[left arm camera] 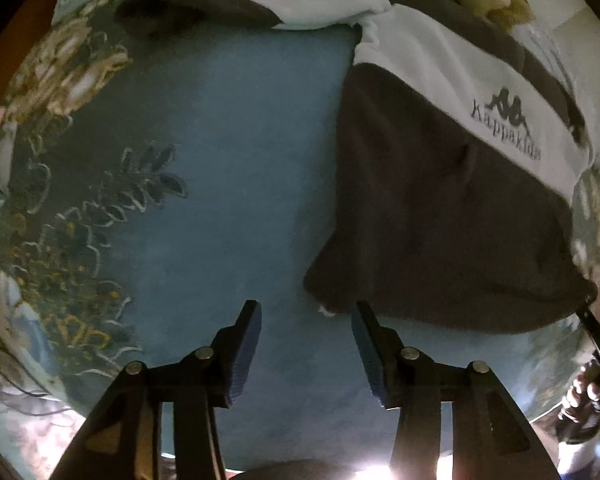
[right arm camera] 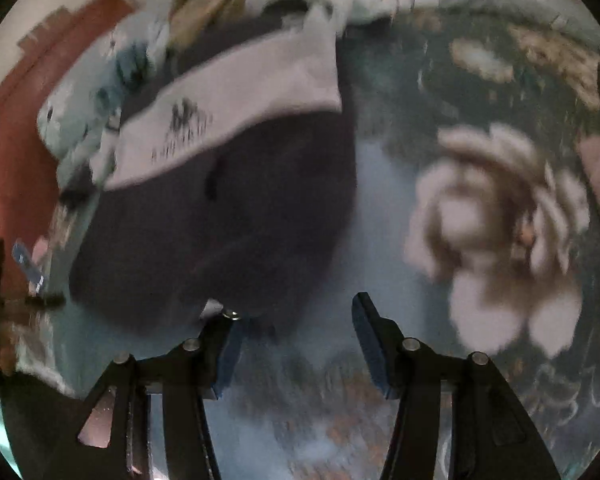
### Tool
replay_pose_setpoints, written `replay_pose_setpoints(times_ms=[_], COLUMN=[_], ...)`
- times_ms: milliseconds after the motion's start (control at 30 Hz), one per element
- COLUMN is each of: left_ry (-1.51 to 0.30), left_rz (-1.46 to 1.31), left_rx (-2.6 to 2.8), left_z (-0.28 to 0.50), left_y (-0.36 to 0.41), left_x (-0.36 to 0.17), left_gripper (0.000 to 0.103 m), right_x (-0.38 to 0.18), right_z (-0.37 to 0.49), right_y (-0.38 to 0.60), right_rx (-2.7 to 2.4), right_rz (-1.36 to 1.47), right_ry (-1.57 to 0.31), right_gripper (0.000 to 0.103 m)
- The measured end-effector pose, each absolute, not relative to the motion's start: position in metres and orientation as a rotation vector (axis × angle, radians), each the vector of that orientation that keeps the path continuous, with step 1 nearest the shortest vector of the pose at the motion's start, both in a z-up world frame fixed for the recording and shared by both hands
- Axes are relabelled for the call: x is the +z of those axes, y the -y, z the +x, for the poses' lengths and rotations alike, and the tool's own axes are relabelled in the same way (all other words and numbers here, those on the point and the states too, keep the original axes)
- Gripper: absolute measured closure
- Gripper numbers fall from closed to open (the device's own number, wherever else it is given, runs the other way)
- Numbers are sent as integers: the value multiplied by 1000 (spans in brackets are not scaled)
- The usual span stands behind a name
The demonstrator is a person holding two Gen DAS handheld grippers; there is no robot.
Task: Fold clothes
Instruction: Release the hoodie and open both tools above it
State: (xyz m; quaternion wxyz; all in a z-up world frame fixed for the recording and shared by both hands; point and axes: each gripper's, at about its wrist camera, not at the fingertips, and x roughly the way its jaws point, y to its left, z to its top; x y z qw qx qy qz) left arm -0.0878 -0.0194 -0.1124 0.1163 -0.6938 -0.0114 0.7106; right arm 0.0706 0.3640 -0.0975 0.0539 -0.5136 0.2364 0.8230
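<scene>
**Both claws spread over the bed, sweater edge close by**

Left claw point(left arm camera: 306, 354) is spread, nothing between, over bare blue bedspread point(left arm camera: 228, 184). Right claw point(right arm camera: 296, 346) is spread too, blurry. The dark sweater point(left arm camera: 432, 216) lies right of the left claw; only that view reads its "Kappa Kids" logo point(left arm camera: 504, 124).

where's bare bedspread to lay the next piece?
Free: the plain blue middle of the bedspread, bordered by the floral print on the left, the dark-and-white sweatshirt on the right, and the open left hand-held gripper at its near edge. Crowded: the far edge, with heaped clothes.
</scene>
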Motion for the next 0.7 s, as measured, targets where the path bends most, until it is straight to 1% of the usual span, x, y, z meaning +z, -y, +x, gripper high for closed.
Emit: replay_pose_setpoints(times_ms=[100, 133, 200, 267, 400, 533, 600, 700], left_ry=[90, 70, -27, -97, -264, -422, -445, -389], left_rz=[-2015, -2002, -1969, -1954, -1950, -1929, -1914, -1891], left_rx=[2053, 2035, 1993, 1974, 1938, 1967, 2020, 2164], left_z=[-88, -88, -84, -81, -76, -75, -78, -89], left_y=[22, 21, 14, 5, -14, -30, -30, -19], left_x=[-114, -113, -113, -112, -117, -124, -123, -118], left_gripper=[47, 46, 45, 43, 43, 43, 43, 44], right_x=[-83, -80, -75, -71, -66, -66, -65, -61], right_z=[47, 39, 17, -3, -43, -58, -58, -54], right_y=[-383, -389, -400, -408, -411, -414, -417, -420], right_rx=[2466, 2447, 2402, 2371, 2334, 2315, 2312, 2312], right_rz=[-1423, -1400, -1377, -1366, -1415, -1440, -1437, -1427], right_ry=[-812, -854, -938, -990, -951, -943, -944, -945], right_gripper=[48, 48, 48, 48, 48, 48, 48, 48])
